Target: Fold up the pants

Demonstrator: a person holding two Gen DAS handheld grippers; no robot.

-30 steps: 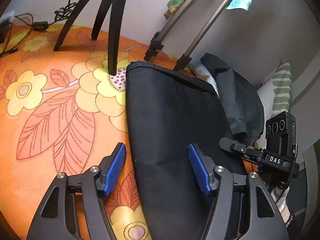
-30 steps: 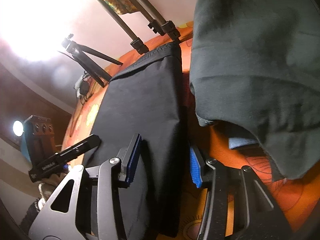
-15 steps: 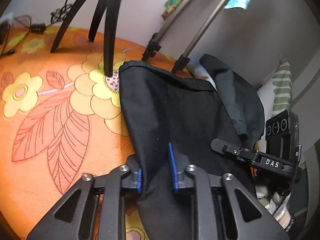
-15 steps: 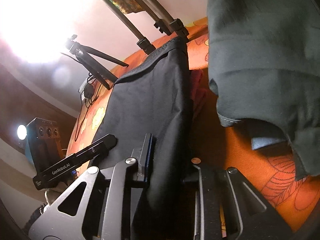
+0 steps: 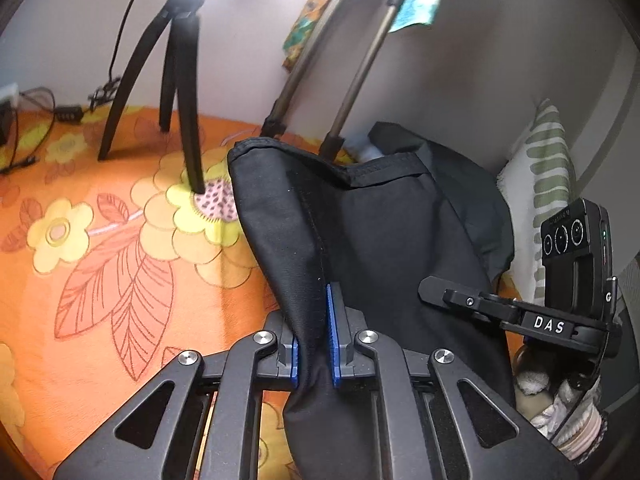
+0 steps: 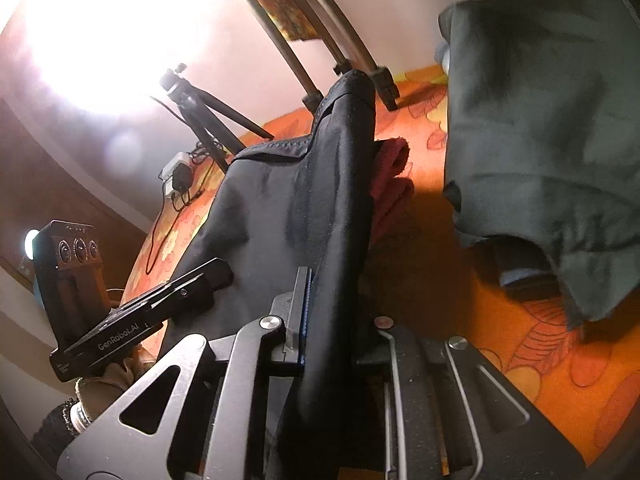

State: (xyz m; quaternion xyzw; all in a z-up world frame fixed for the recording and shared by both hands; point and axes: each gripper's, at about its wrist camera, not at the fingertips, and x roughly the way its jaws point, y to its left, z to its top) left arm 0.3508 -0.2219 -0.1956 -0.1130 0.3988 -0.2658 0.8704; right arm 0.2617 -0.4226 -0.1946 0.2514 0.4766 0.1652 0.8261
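Black pants (image 5: 376,240) lie on an orange flowered bedspread (image 5: 100,272). My left gripper (image 5: 314,332) is shut on the pants' near left edge, with cloth pinched between the blue pads and lifted. My right gripper (image 6: 332,320) is shut on the pants' (image 6: 288,216) near right edge, also raised off the bed. The far hem sags between the two grips and hangs above the bedspread (image 6: 560,360). Each gripper's camera mount shows in the other's view.
A black tripod (image 5: 176,80) and two metal stand legs (image 5: 352,92) stand on the bed behind the pants. A dark grey garment (image 6: 552,140) is heaped at the right, with a striped pillow (image 5: 548,200) by the wall. Cables and a charger (image 6: 176,176) lie far left.
Both grippers went from open around the pants' near edges to shut on them. They then lifted the cloth, so the pants rose off the bed and bunched up.
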